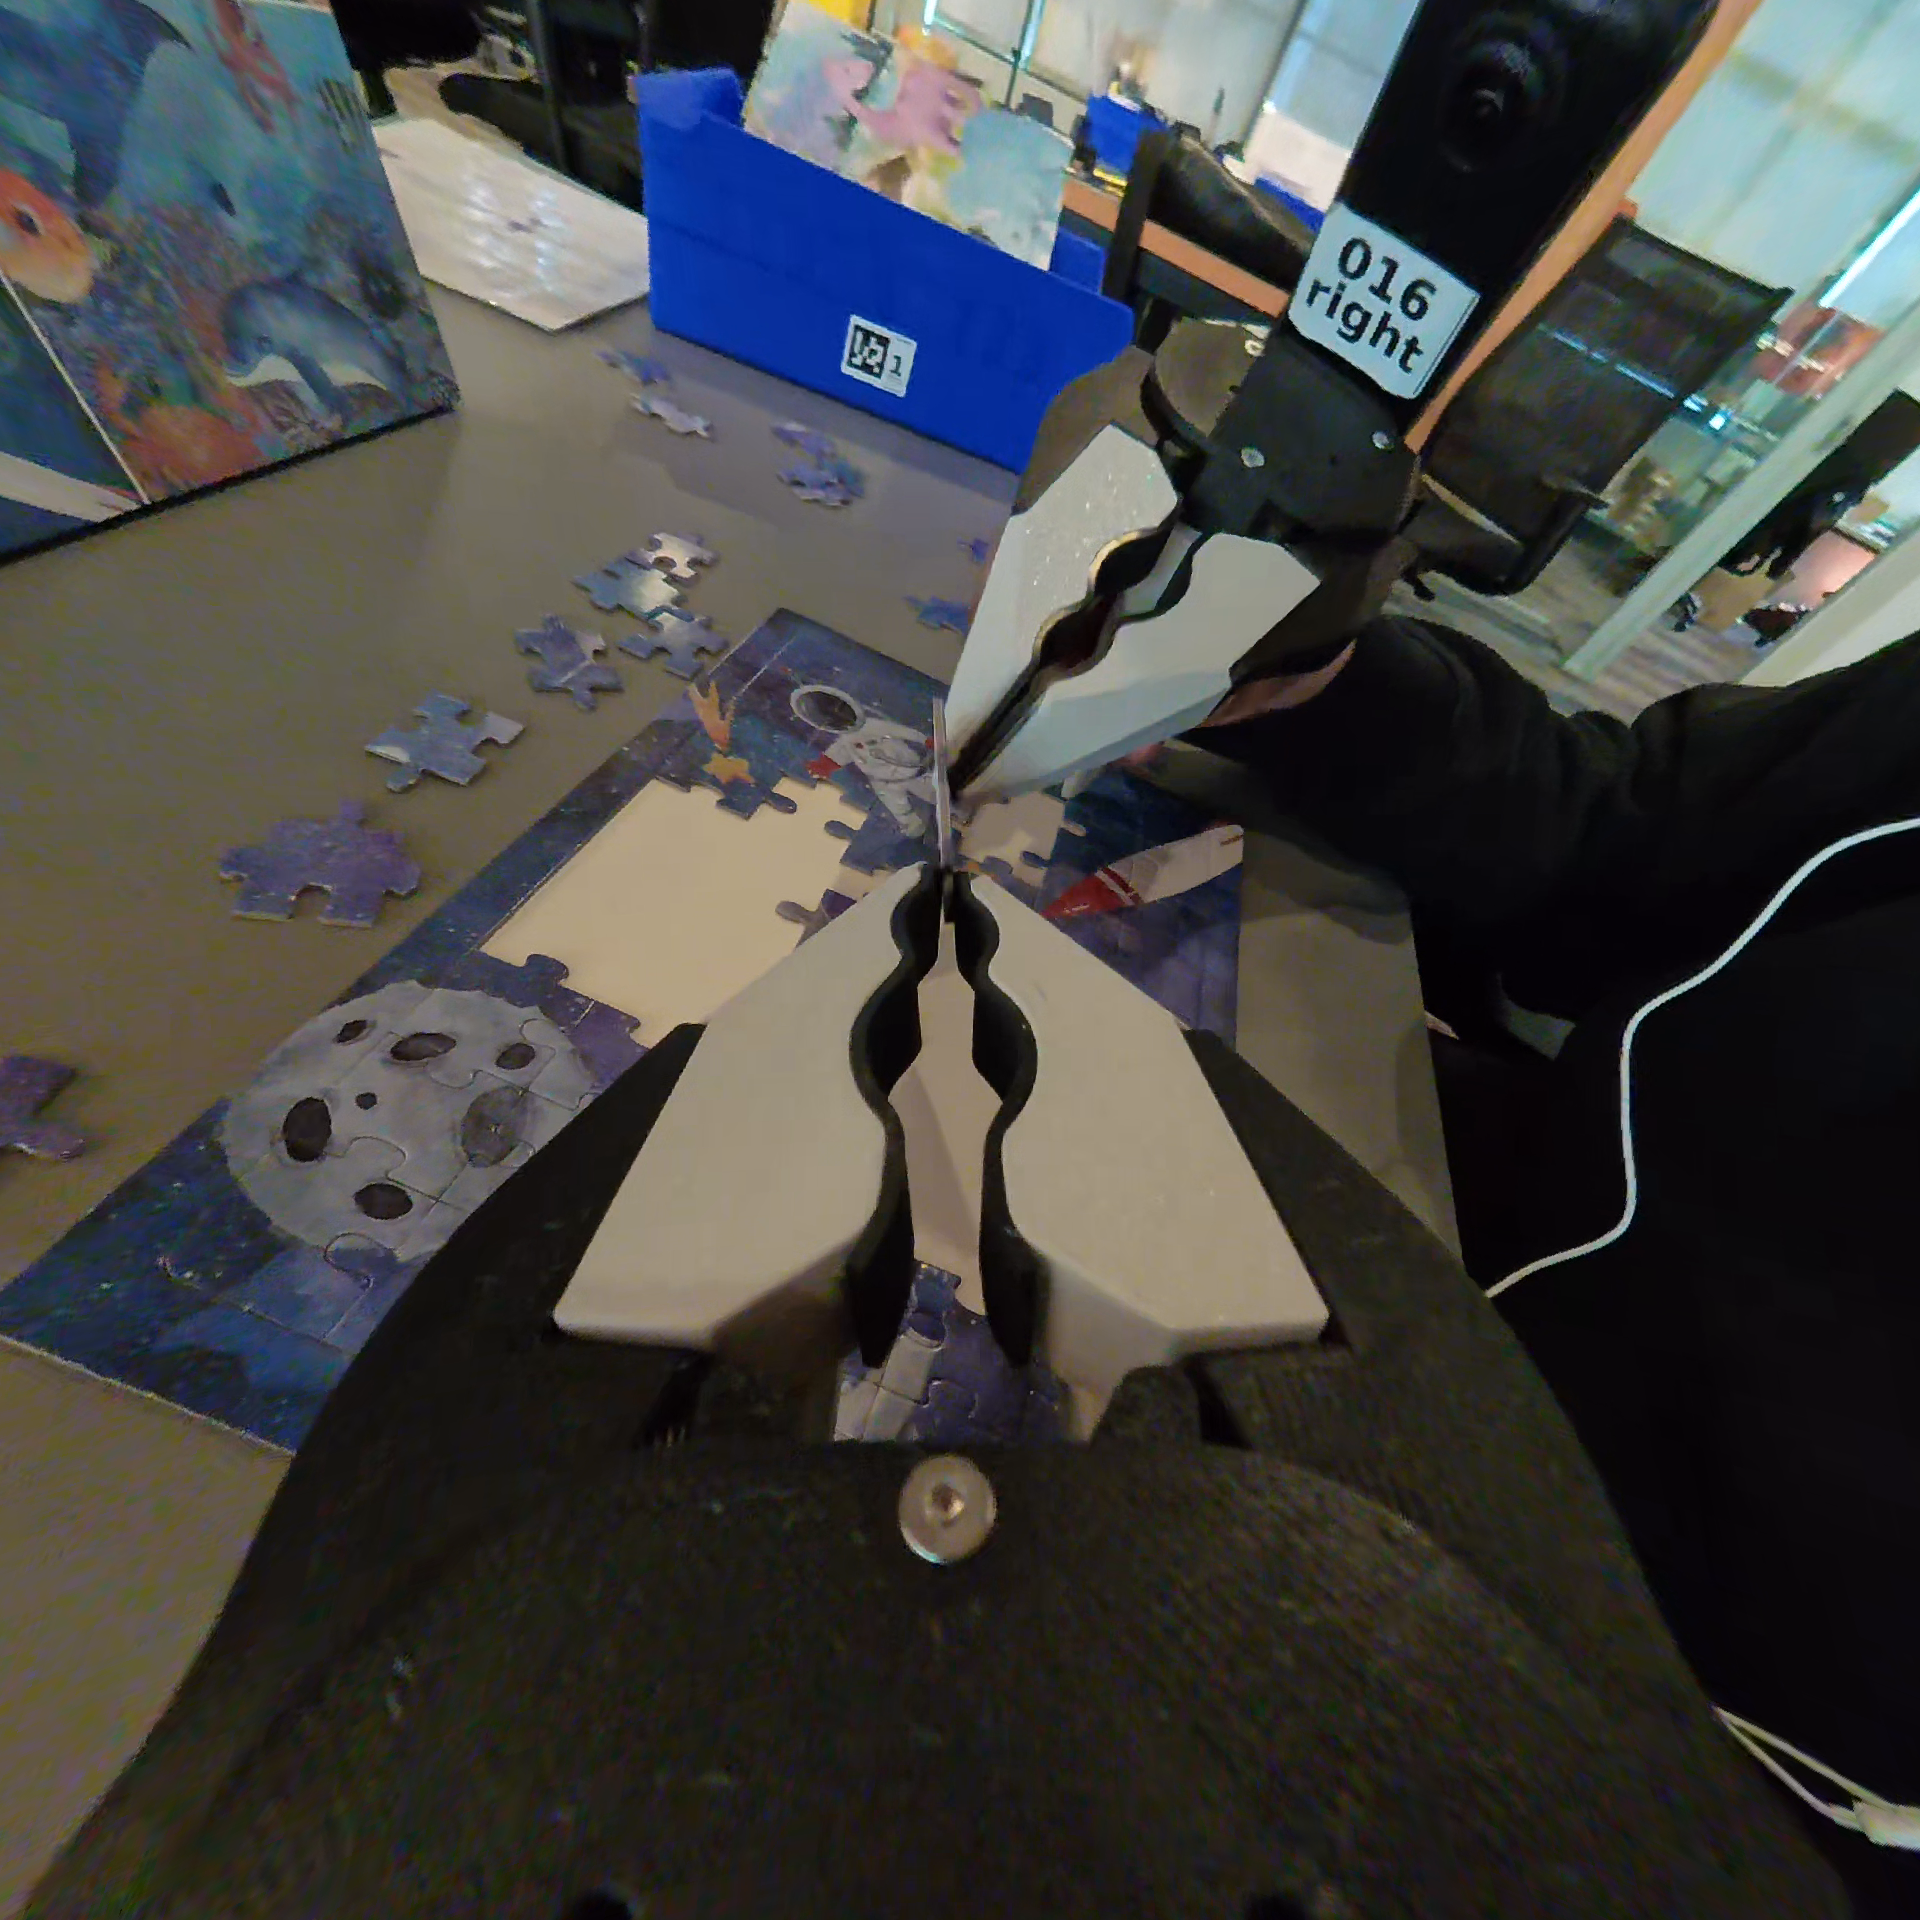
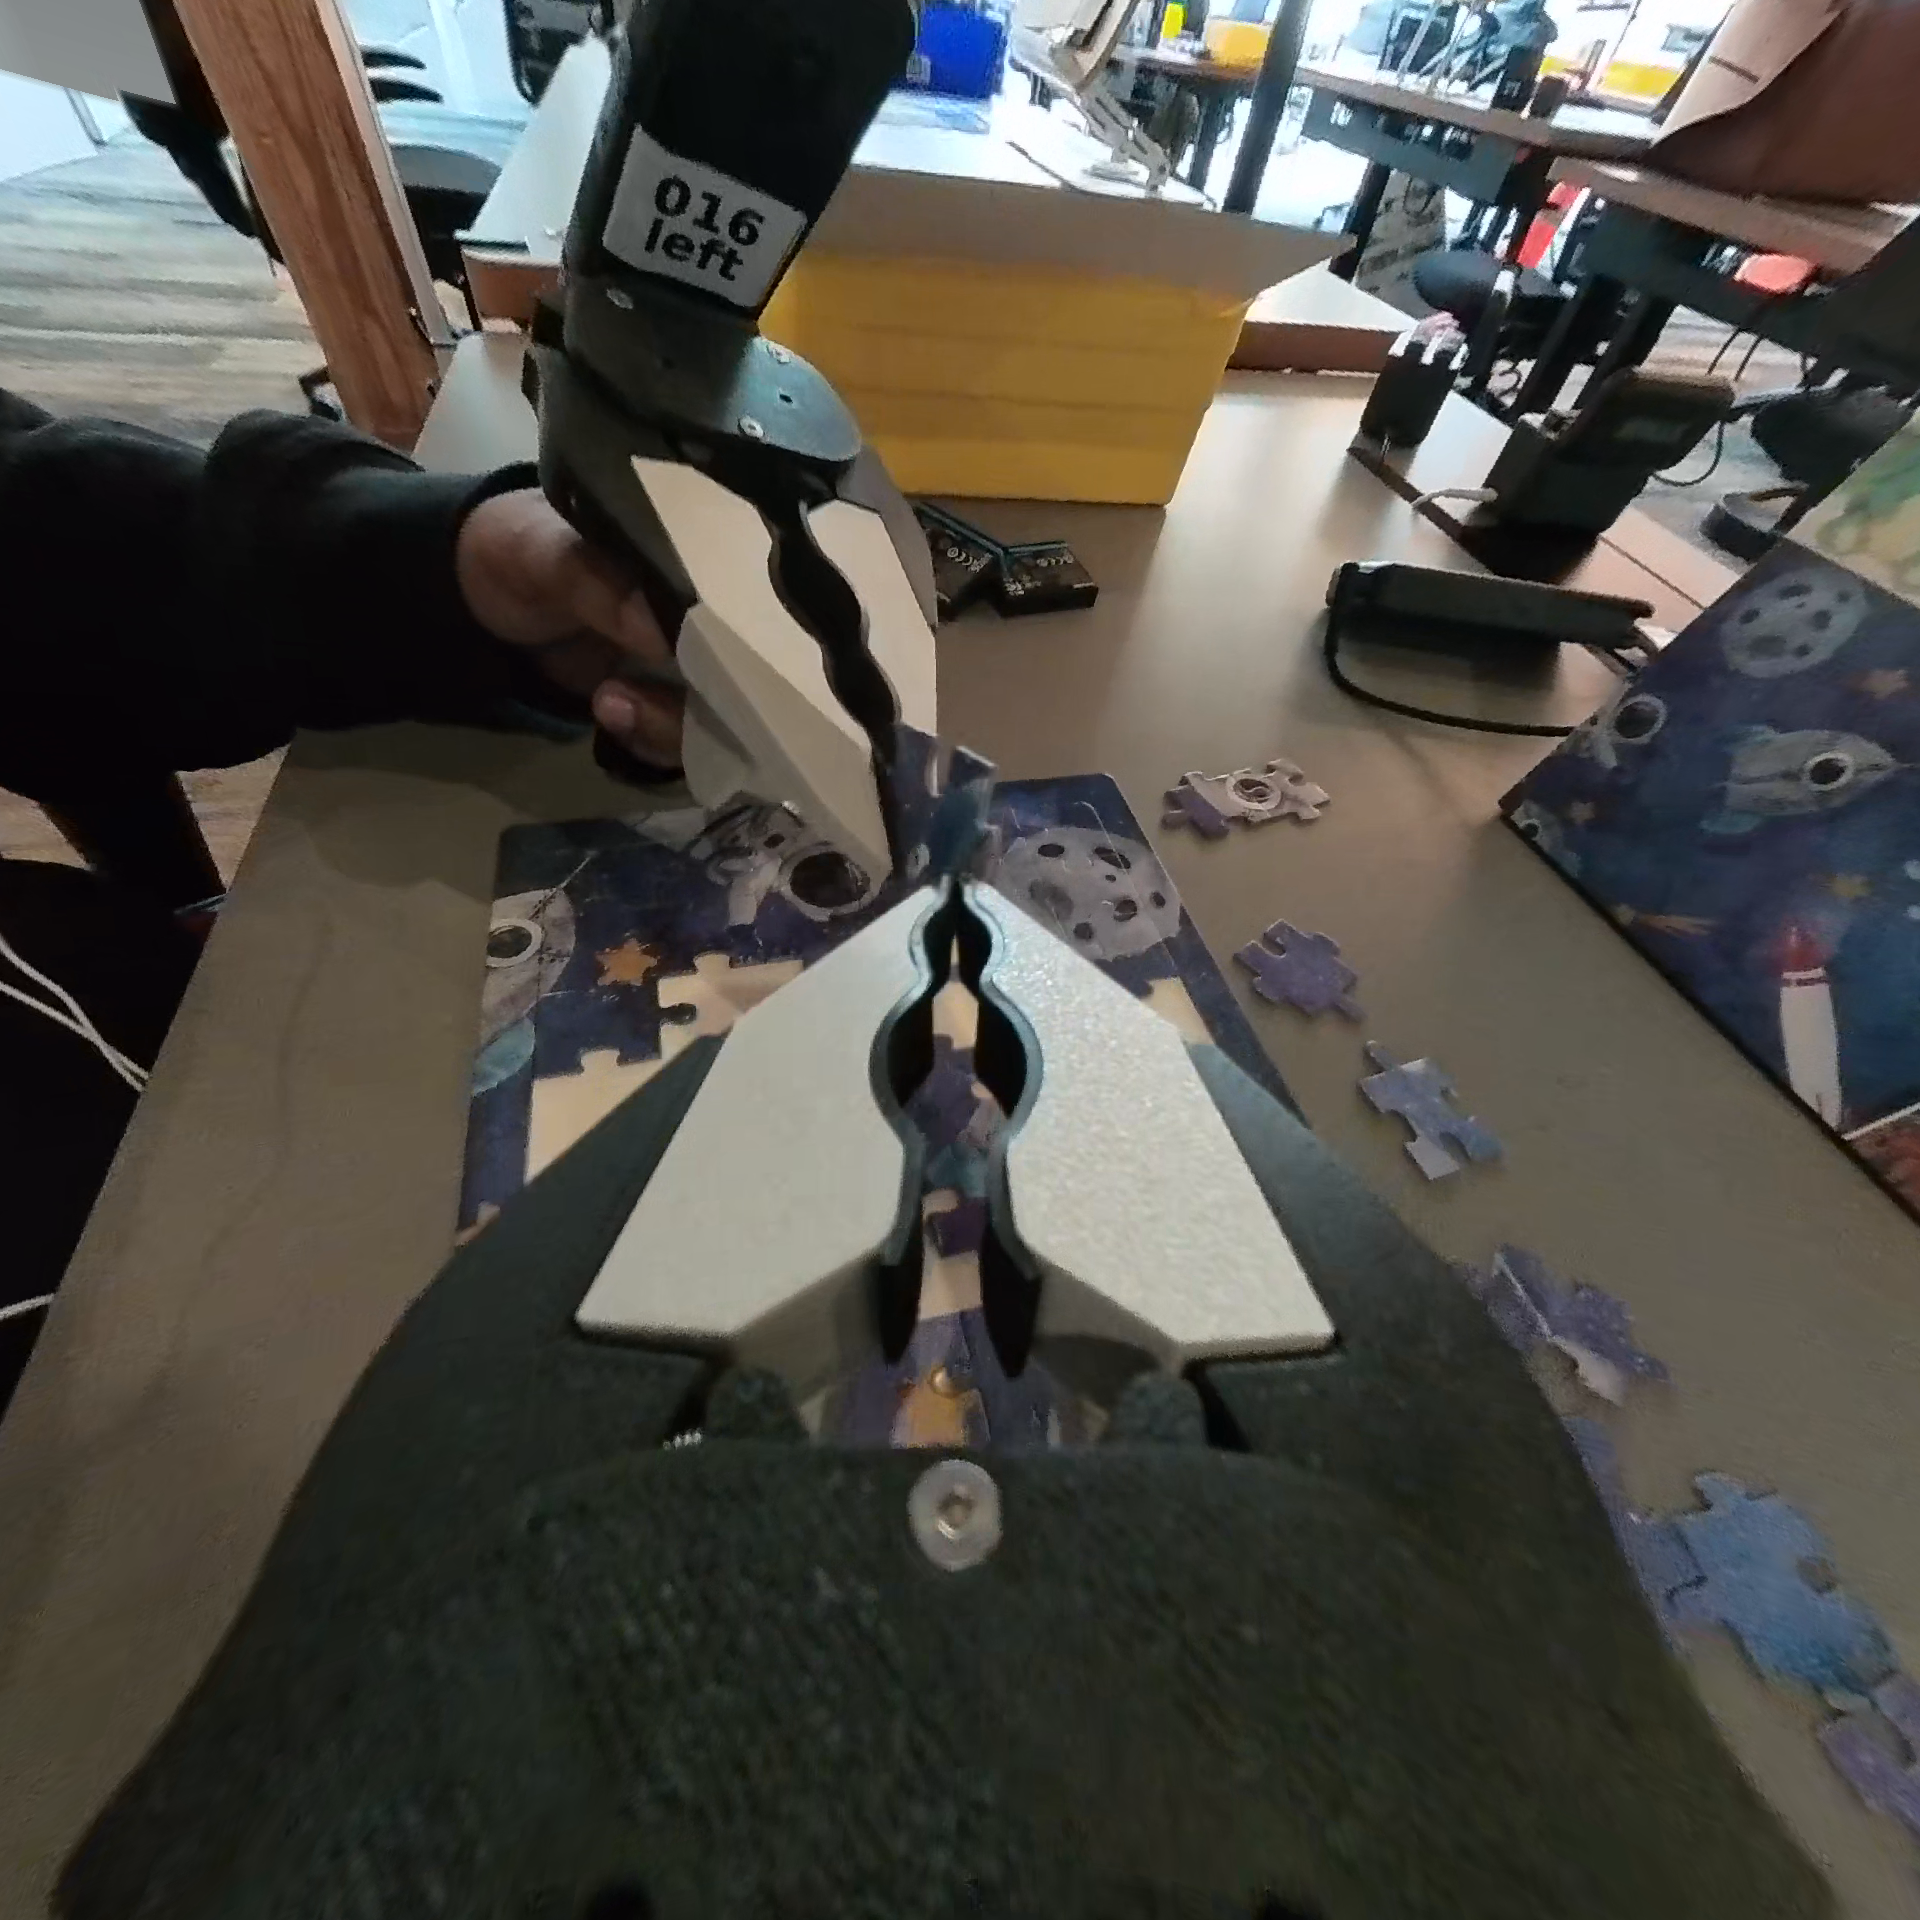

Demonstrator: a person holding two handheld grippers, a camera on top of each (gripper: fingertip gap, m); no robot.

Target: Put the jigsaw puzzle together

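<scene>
A space-themed jigsaw puzzle (image 1: 416,1091) lies half assembled on the grey table, with a bare cream patch (image 1: 665,883) in its middle; it also shows in the right wrist view (image 2: 582,935). Both grippers meet above it on one dark blue puzzle piece (image 2: 961,800), seen edge-on in the left wrist view (image 1: 940,821). My left gripper (image 1: 943,883) is shut on its near edge. My right gripper (image 2: 954,894) is shut on it from the other side. Each gripper shows in the other's view: the right one (image 1: 961,784), the left one (image 2: 894,826). Several loose pieces (image 1: 322,862) lie beside the puzzle (image 2: 1299,966).
A blue bin (image 1: 831,281) and a fish-picture box (image 1: 208,260) stand at the back left. A space-picture box (image 2: 1766,831), a yellow box (image 2: 1018,384), and black devices with a cable (image 2: 1486,603) stand on the other side. A person's dark sleeves hold both grippers. Only a small space, under 4 cm, lies between the two pairs of fingers. The space-themed jigsaw puzzle (image 1: 416,1091) is about 12 centimeters from both grippers' fingertips. Look for it in the right wrist view (image 2: 1098,894) too.
</scene>
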